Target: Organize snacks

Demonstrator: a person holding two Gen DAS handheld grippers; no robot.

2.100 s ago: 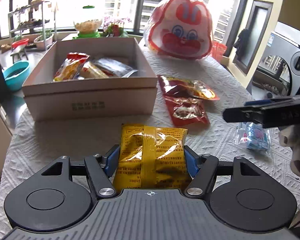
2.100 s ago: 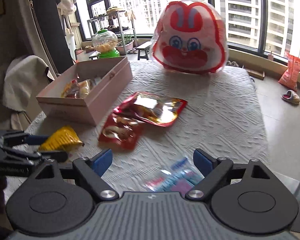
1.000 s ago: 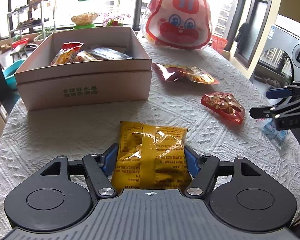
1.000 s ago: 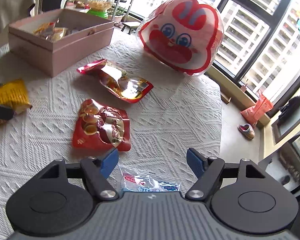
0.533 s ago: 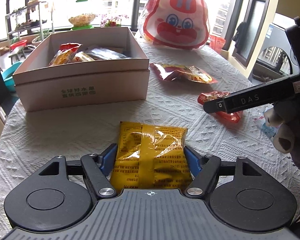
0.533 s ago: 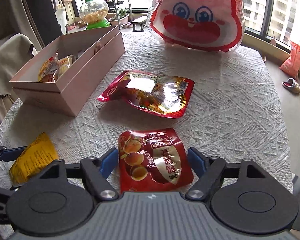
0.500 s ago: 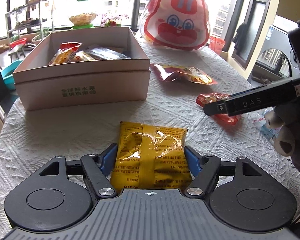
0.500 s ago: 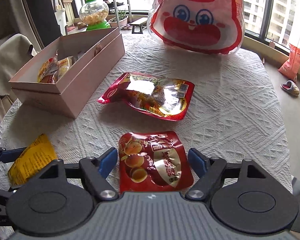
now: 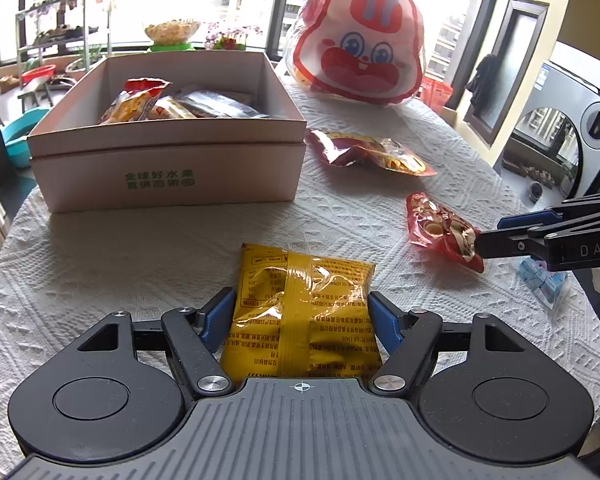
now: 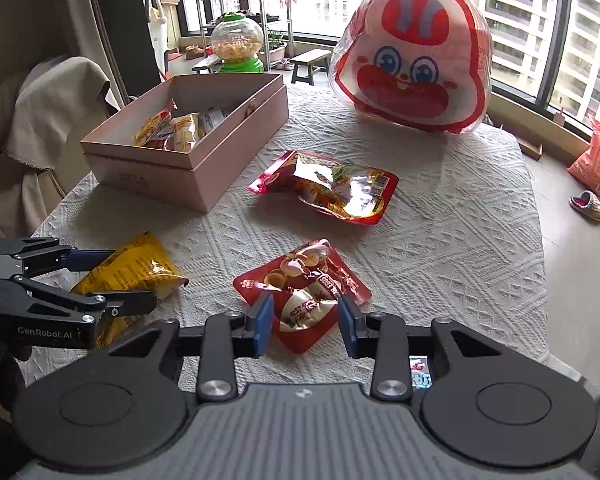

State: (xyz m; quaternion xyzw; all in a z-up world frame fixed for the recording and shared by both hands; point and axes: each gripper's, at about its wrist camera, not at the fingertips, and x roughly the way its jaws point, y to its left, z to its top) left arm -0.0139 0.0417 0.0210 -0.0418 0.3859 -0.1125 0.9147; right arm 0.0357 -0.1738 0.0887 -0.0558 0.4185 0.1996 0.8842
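The small red snack pouch (image 10: 305,297) is lying on the white textured cloth of the counter (image 10: 460,240), and the right gripper (image 10: 304,326) is closing on it: its blue fingers (image 10: 263,322) have just been drawing in and are now pinching the pouch's near end, which is crumpling between them. In the left wrist view that same pouch (image 9: 440,228) is lying with the right gripper's (image 9: 500,234) tips at its edge.

The yellow snack packet (image 9: 304,312) is lying flat between the left gripper's (image 9: 302,316) fingers, which are spread as wide as the packet and sitting just beside its two edges (whether they are pressing on it cannot be told).

One larger red and gold pouch (image 10: 332,190) is lying farther back, apart from the others, and one small blue and clear packet (image 9: 544,282) is resting near the counter's right edge. That makes four loose snacks on the counter.

One open pink box (image 10: 204,172) is standing at the left, holding several packets (at least three). One big rabbit-face bag (image 10: 410,56) is standing behind.
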